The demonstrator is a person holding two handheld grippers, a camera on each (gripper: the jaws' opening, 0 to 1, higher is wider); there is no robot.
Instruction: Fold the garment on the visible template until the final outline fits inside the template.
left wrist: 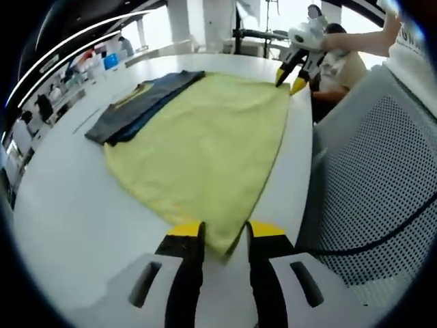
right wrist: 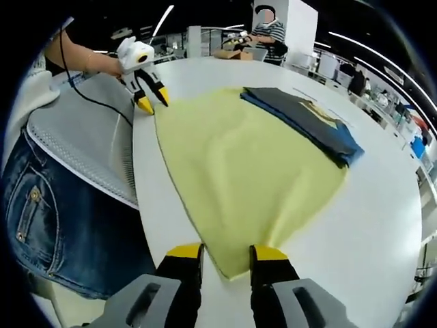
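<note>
A yellow garment (left wrist: 212, 137) (right wrist: 252, 164) lies spread flat on the white table (left wrist: 68, 205) (right wrist: 382, 225). My left gripper (left wrist: 224, 236) is open at the table's near edge, with one corner of the yellow cloth lying between its yellow-tipped jaws. My right gripper (right wrist: 227, 260) is open as well, astride the opposite corner on the same edge. Each gripper appears in the other's view, the right gripper (left wrist: 290, 80) and the left gripper (right wrist: 151, 102), both low over the cloth edge with jaws apart. A dark grey and blue folded cloth (left wrist: 140, 106) (right wrist: 307, 116) overlaps the garment's far side.
A grey perforated surface (left wrist: 382, 171) (right wrist: 82, 137) runs along the table's near edge, with a black cable (right wrist: 89, 96) across it. The person holding the grippers stands there in jeans (right wrist: 48, 205). Another person (right wrist: 266, 34) sits beyond the table's far end.
</note>
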